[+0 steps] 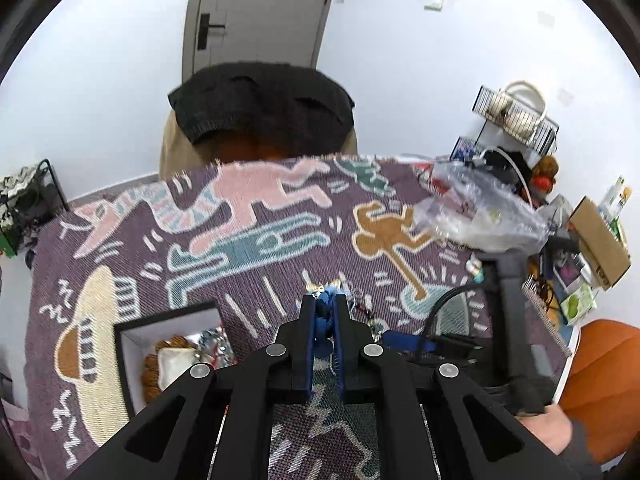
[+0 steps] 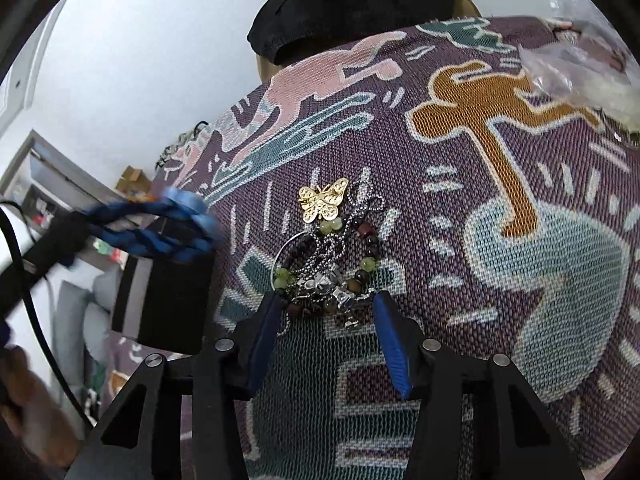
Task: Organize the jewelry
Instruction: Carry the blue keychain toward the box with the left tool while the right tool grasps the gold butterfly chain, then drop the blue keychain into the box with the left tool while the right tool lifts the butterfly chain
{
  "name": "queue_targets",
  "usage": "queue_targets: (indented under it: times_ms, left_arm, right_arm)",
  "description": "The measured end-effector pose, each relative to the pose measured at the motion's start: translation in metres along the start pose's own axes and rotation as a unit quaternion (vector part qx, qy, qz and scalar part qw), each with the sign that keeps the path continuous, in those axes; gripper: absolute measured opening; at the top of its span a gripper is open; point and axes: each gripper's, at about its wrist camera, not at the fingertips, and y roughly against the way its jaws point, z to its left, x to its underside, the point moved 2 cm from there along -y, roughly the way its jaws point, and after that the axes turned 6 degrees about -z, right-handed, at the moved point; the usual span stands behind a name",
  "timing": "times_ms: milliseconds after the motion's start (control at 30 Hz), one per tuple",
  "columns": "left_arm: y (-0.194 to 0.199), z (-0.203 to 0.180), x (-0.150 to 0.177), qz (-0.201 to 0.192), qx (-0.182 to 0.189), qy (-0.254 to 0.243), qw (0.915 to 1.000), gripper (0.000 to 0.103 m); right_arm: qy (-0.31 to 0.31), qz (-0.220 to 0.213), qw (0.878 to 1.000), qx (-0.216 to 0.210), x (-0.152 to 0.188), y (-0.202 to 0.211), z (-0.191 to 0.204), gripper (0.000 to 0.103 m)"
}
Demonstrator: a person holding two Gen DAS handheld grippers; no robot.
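Note:
My left gripper (image 1: 323, 304) is shut on a blue braided cord bracelet (image 1: 325, 306), held above the patterned cloth. The bracelet (image 2: 160, 224) also shows in the right wrist view, blurred, hanging from the left gripper above a black box (image 2: 168, 304). My right gripper (image 2: 326, 300) is open, its blue pads either side of a jewelry pile (image 2: 328, 264): a beaded bracelet, ball chains, silver charms. A gold butterfly brooch (image 2: 323, 200) lies just beyond the pile. An open black box (image 1: 168, 352) holding several jewelry pieces sits left of my left gripper.
A purple woven cloth (image 1: 280, 256) with cartoon figures covers the table. A crumpled clear plastic bag (image 1: 480, 208) and clutter, including a cardboard box (image 1: 600, 240), sit at the right. A chair draped with a black garment (image 1: 260, 104) stands beyond the far edge.

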Motion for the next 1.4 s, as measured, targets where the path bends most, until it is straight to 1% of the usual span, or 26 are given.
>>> queue_targets:
  times_ms: [67, 100, 133, 200, 367, 567, 700, 1100, 1267, 1400]
  left_arm:
    - [0.007, 0.001, -0.004, -0.009, 0.001, 0.002, 1.0000, 0.008]
    - [0.010, 0.001, -0.006, -0.013, 0.000, 0.002, 0.9999, 0.008]
    - [0.013, 0.001, -0.008, -0.016, 0.000, 0.001, 0.9999, 0.008]
    - [0.016, 0.002, -0.008, -0.020, 0.000, 0.002, 0.9998, 0.008]
    - [0.021, 0.006, -0.008, -0.025, 0.001, 0.012, 0.9996, 0.008]
    - [0.033, 0.012, -0.012, -0.039, -0.003, 0.017, 0.9991, 0.008]
    - [0.043, 0.020, -0.015, -0.049, -0.009, 0.023, 0.9985, 0.008]
    - [0.065, 0.050, -0.016, -0.066, -0.037, 0.043, 0.9962, 0.008]
    - [0.066, 0.061, -0.009, -0.063, -0.045, 0.051, 0.9957, 0.008]
    - [0.063, 0.069, -0.001, -0.053, -0.051, 0.060, 0.9955, 0.008]
  right_arm:
    - [0.007, 0.000, 1.000, 0.012, -0.001, -0.001, 0.000, 0.031]
    - [0.010, 0.003, 1.000, 0.016, -0.002, -0.003, -0.001, 0.020]
    - [0.013, 0.004, 1.000, 0.017, -0.002, -0.004, -0.001, 0.012]
    - [0.019, 0.007, 1.000, 0.011, -0.001, -0.005, 0.000, 0.009]
    - [0.023, -0.017, 1.000, -0.005, -0.002, 0.012, 0.003, 0.008]
    - [0.019, -0.057, 0.998, -0.022, -0.015, 0.048, 0.006, 0.007]
    - [0.026, -0.079, 0.996, -0.026, -0.026, 0.068, 0.016, 0.007]
    - [0.076, -0.145, 0.986, -0.037, -0.067, 0.126, 0.062, 0.007]
    - [0.110, -0.167, 0.979, -0.032, -0.089, 0.149, 0.086, 0.007]
    - [0.135, -0.187, 0.973, -0.027, -0.106, 0.169, 0.106, 0.007]
